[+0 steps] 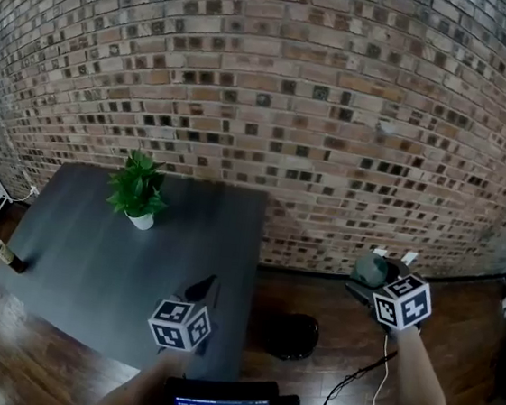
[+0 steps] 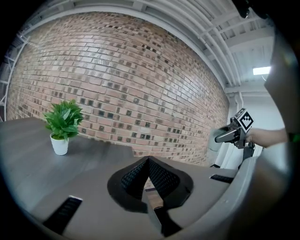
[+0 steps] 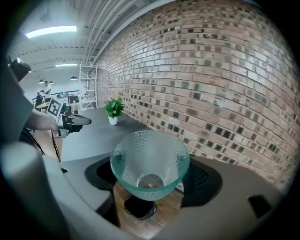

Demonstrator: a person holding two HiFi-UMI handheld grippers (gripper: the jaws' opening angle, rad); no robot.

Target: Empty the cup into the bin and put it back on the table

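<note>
Two grippers are in view, and only one carries anything. On the left, the left gripper (image 2: 149, 161) hangs over the near right part of the dark worktop (image 1: 92, 260). Its jaws are closed tip to tip with nothing between them. On the right, the right gripper (image 1: 378, 280) has its jaws spread wide and clamped on the sides of the cup (image 3: 150, 154), one dark pad pressing on each flank.

As for containers, a small white pot (image 1: 141, 221) stands upright toward the back of the worktop and holds a leafy green plant (image 1: 137, 184). A black bin (image 1: 290, 335) sits on the wooden floor (image 1: 325, 369) just beside the worktop's right edge; what is in it cannot be made out. The cup — pale green, dimpled glass — looks empty inside, its round base showing through clearly.

It is held off the worktop, over the floor, to the right of the bin and near the brick wall (image 1: 266, 90). Its long axis is tilted: the wide mouth is turned up and back toward the gripper, and the narrow base is lower and farther out, with the bin showing below it.
</note>
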